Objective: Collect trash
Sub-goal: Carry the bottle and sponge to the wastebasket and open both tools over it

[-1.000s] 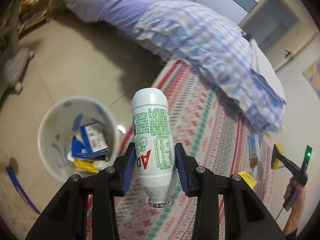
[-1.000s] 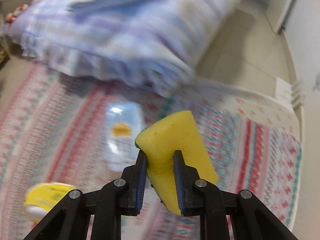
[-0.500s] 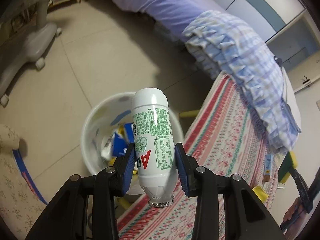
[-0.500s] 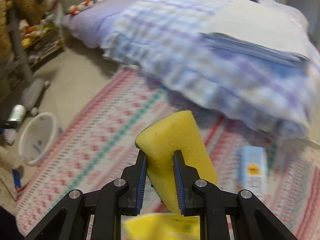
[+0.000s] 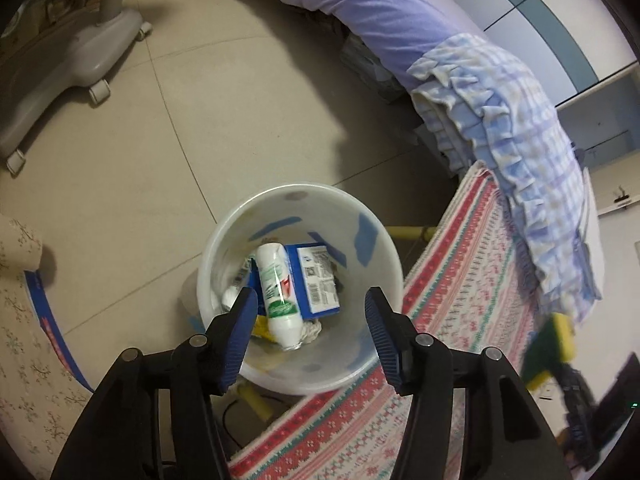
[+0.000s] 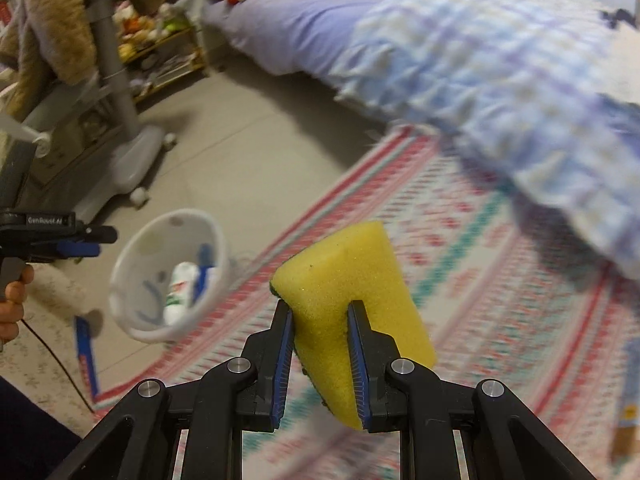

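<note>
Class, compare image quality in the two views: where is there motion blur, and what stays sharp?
Left wrist view: bin and bottle sharp, sponge at the right edge smeared. Right wrist view: rug and bedding streaked, gripped sponge crisp.

Bin mouth lies open from above; bottle and box fill its bottom

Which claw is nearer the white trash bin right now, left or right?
Left. The left claw hangs open directly over the white trash bin. The right claw, shut on the yellow sponge, is off to the side over the striped rug.
</note>
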Available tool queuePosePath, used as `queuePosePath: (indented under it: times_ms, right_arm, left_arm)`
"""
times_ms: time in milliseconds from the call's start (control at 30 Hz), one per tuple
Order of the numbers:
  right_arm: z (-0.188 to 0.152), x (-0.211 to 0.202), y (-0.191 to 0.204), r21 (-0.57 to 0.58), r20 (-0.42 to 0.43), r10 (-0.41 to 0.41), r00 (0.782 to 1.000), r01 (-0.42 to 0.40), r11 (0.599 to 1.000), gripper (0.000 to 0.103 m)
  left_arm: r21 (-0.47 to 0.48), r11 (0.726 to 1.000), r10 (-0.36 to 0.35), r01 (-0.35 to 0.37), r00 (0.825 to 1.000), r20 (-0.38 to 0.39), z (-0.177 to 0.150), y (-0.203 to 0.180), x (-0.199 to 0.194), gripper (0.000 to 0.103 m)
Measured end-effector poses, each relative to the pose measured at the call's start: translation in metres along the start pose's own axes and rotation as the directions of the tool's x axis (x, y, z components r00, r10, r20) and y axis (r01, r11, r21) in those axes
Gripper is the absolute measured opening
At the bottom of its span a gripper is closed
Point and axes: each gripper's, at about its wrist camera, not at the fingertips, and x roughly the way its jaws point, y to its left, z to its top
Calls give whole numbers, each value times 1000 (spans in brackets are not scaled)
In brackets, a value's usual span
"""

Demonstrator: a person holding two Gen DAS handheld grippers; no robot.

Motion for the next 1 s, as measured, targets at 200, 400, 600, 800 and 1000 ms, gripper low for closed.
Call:
queuePosePath:
  times_ms: [200,400,600,800,1000]
  right_arm:
    - [9,41,57,-5,-18,149,989,-149,989,24]
    - [26,78,118,-6,1,250,968,-250,968,31]
    - [34,112,139,22,-51,209,977,-208,978,41]
    - [31,95,113,75,-32,219,975,-217,973,42]
    - [46,99,116,152,3,288,958,-285,946,42]
  left_arm:
    - [-61,998,-16,16,1000,8,-2,11,-15,59]
    - [-117,993,-25,26,1000,13,-1,21,-24,59]
    - [-116,993,-35,38,999,23,-1,21,-33,59]
    - [-79,996,-51,52,999,6,-6,9,-33,59]
    - [-85,993,-79,78,997,0,-12,-2,-36,59]
